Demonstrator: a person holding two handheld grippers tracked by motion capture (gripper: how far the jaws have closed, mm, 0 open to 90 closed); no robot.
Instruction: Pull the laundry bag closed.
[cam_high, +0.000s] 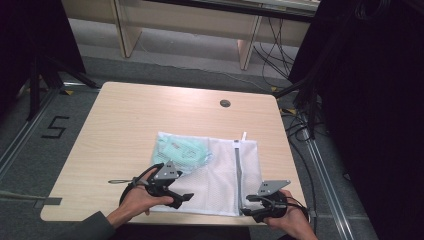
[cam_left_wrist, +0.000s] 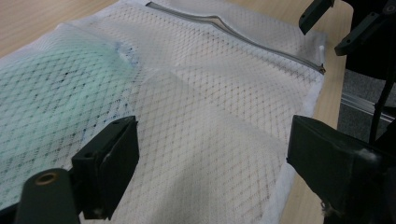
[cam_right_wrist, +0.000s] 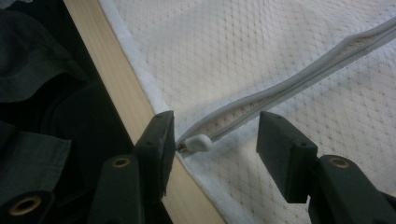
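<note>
At the left of the high view the left gripper (cam_high: 176, 196) lies low over the near left part of the white mesh laundry bag (cam_high: 220, 185), its fingers spread wide with nothing between them; in the left gripper view the mesh runs under both black fingers (cam_left_wrist: 112, 163) and neither presses on it, so this hand seems placed to pin or steady the cloth while the other works. The bag lies flat on the bench (cam_high: 125, 125), toward its near right edge, with a pale green garment (cam_high: 181, 152) inside its far left half, seen through the net. Further right the zipper (cam_high: 237, 165) runs from the far edge down to the near edge of the bag. There the right gripper (cam_high: 250, 207) sits at the bench's near edge, and in the right gripper view its fingers (cam_right_wrist: 156, 140) stand partly open on either side of the small white zipper pull (cam_right_wrist: 197, 143); the left one looks close to or just touching the pull's metal end, the other is well apart, so nothing is clamped yet. That placement suggests the pull is about to be gripped to draw the zipper along. What the garment is cannot be made out through the mesh, and whether the zipper is fully shut along its length is hard to tell.
</note>
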